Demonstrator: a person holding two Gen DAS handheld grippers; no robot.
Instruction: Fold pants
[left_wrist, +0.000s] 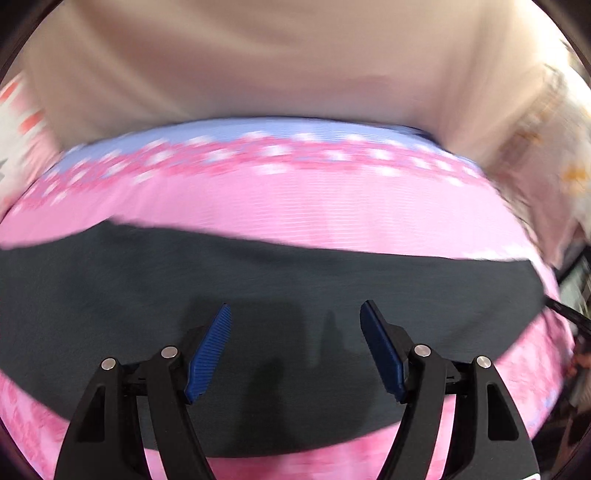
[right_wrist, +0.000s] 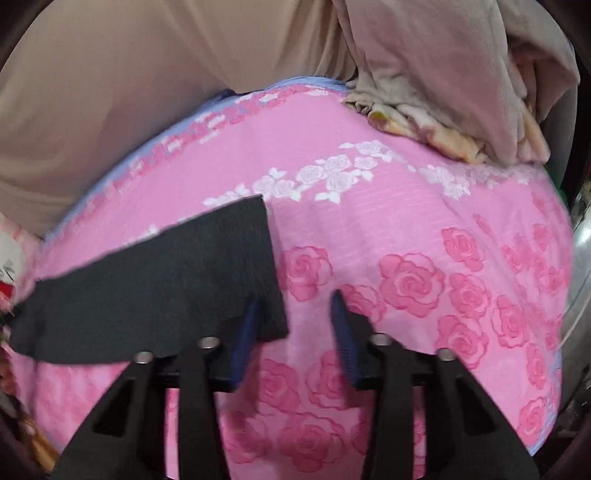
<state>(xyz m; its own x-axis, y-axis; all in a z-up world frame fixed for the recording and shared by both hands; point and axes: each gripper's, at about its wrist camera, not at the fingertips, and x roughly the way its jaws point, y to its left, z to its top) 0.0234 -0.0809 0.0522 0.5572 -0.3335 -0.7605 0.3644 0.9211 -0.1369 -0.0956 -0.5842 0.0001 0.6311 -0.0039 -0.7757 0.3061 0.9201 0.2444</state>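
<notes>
2 hand-held grippers hang over dark grey pants (left_wrist: 258, 280) spread flat on a pink rose-patterned sheet (right_wrist: 406, 236). In the left wrist view, the left hand-held gripper (left_wrist: 295, 314) has its blue-padded fingers (left_wrist: 210, 354) wide apart with nothing between them, above the broad middle of the pants, which run as a dark band from the left edge to the right. That view is blurred. In the right wrist view, the right hand-held gripper (right_wrist: 293, 306) also stands with its fingers apart and holds nothing; its left finger (right_wrist: 245, 339) lies over the near right corner of the pants (right_wrist: 166, 280), and its right finger is over bare sheet. Here the pants end in a straight edge on the right and stretch away to the left. Beige fabric (left_wrist: 258, 59) rises along the far side of the sheet. At the far right of the right wrist view, a crumpled pale blanket (right_wrist: 443, 81) sits on the sheet, well apart from the pants.
</notes>
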